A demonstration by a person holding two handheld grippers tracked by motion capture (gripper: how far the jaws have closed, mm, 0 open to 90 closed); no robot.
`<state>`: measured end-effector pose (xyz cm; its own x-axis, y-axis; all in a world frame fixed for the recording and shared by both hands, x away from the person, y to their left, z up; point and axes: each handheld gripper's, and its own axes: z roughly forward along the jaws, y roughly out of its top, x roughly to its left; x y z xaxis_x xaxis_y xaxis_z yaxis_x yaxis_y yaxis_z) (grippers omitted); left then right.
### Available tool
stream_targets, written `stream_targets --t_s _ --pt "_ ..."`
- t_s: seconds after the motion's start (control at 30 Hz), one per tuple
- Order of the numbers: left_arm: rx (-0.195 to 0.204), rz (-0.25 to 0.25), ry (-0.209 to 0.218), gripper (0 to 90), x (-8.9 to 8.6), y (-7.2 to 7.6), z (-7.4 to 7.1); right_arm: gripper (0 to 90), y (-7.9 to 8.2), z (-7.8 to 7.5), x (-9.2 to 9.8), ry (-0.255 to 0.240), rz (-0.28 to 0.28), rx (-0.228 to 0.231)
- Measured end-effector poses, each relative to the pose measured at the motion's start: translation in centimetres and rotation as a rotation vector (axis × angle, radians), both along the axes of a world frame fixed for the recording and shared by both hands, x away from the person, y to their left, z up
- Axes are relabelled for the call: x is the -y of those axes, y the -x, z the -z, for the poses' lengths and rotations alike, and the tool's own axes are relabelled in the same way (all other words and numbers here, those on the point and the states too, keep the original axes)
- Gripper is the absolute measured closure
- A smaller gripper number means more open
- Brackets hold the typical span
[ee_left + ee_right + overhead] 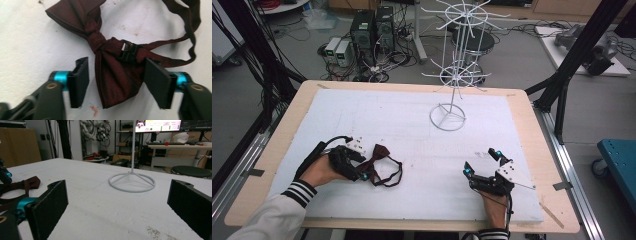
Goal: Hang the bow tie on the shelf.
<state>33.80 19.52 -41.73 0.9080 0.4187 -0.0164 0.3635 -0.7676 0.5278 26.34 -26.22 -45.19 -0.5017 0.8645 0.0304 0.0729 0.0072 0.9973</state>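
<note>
Fingers (80, 80) of left gripper (117, 82) straddle one wing of the dark red bow tie (115, 75), pads not yet pressing cloth; tie's knot and clasp just beyond the tips, strap looping away. Right gripper (117, 205) spread wide, nothing between; white wire stand (132, 182) ahead, tie well off.

so the tabletop (522, 107) is light wood with rounded corners, and nearly all of it is covered by a big white foam-looking sheet (402, 125) with a bare wooden border showing around it. the sheet is scuffed, with dark specks and a small orange-and-blue mark (93, 108) on it. lying flat on the sheet toward the near left is a dark maroon bow tie (379, 159), its strap looped out beside it. the white wire display stand (448, 117) sits on its ring base toward the far middle, well apart from the tie.
</note>
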Motion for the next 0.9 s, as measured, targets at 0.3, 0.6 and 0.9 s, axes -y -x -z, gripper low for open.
stream_targets --t_s 0.3,0.6,0.9 --pt "-0.032 -0.028 -0.005 63.8 0.04 0.05 -0.13 2.4 0.06 0.0 -0.06 0.003 0.0 -0.003" --pt "-0.007 -0.014 -0.016 82.8 0.43 0.53 -0.28 2.4 0.05 -0.01 -0.07 0.006 0.002 0.0" --pt "-0.004 -0.02 0.011 82.8 0.14 0.58 -0.18 2.5 0.04 0.0 -0.13 0.009 0.001 0.004"
